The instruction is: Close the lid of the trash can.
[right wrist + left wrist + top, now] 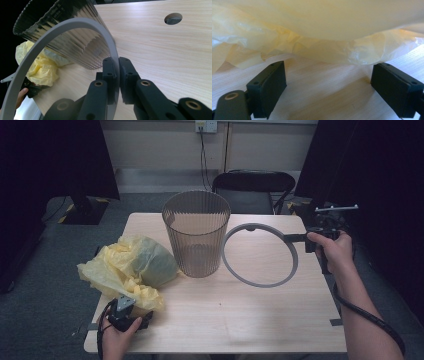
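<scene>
Ring [260, 255] off bin [196, 232], clamped in right gripper [117, 67] above counter [240, 312]. Left gripper [328, 82] spread wide at yellow bag [127, 267], not gripped. Bagging bin, refitting ring still to do.

Overhead lighting was dim and cool; the far left and right corners fell into near-black. The table [250, 320] was evenly lit, with soft shadows. In the left gripper view, the yellow bag [317, 27] appeared overexposed and blurred, probably too close for focus. The high view was slightly soft.
</scene>
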### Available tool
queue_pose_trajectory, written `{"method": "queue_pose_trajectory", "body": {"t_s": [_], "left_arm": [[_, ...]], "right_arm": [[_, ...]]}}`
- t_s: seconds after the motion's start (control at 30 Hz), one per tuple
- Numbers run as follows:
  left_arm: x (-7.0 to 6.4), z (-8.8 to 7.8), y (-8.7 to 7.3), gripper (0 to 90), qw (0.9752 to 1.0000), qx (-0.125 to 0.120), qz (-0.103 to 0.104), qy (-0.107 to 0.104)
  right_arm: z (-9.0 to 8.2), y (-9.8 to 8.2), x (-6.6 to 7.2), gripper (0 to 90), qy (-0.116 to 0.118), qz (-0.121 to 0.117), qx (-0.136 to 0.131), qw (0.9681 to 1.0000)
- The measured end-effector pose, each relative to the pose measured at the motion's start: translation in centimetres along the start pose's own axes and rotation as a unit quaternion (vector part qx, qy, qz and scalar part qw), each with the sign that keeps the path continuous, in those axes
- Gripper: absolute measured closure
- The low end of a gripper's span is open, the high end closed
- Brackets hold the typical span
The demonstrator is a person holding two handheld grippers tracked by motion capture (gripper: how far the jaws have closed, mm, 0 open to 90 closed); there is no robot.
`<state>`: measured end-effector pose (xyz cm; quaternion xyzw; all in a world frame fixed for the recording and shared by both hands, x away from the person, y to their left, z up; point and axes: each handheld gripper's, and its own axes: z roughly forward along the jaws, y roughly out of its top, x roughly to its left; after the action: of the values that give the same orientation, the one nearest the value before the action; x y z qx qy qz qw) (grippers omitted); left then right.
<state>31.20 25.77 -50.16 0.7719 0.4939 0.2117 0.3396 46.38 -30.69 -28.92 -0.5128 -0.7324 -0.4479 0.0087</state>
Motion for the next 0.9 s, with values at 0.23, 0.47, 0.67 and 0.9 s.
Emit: {"method": "queue_pose_trajectory", "body": {"t_s": [0.23, 0.47, 0.67, 0.9], "left_arm": [[0.0, 0.0, 0.0, 12.3, 1.0000, 0.000, 0.000, 0.000], [0.0, 0.0, 0.0, 12.3, 1.0000, 0.000, 0.000, 0.000], [0.0, 0.0, 0.0, 12.3, 1.0000, 0.000, 0.001, 0.000], [0.0, 0.0, 0.0, 12.3, 1.0000, -0.002, -0.001, 0.000]], "right_arm": [[-0.5, 0.1, 0.1, 83.9, 0.009, 0.002, 0.000, 1.0000], [-1.0, 0.4, 0.3, 83.9, 0.008, 0.006, -0.006, 0.9999], [-1.2, 1.3, 1.1, 83.9, 0.003, 0.005, -0.018, 0.9998], [-0.5, 2.7, 1.6, 83.9, -0.001, 0.017, -0.026, 0.9995]]}}
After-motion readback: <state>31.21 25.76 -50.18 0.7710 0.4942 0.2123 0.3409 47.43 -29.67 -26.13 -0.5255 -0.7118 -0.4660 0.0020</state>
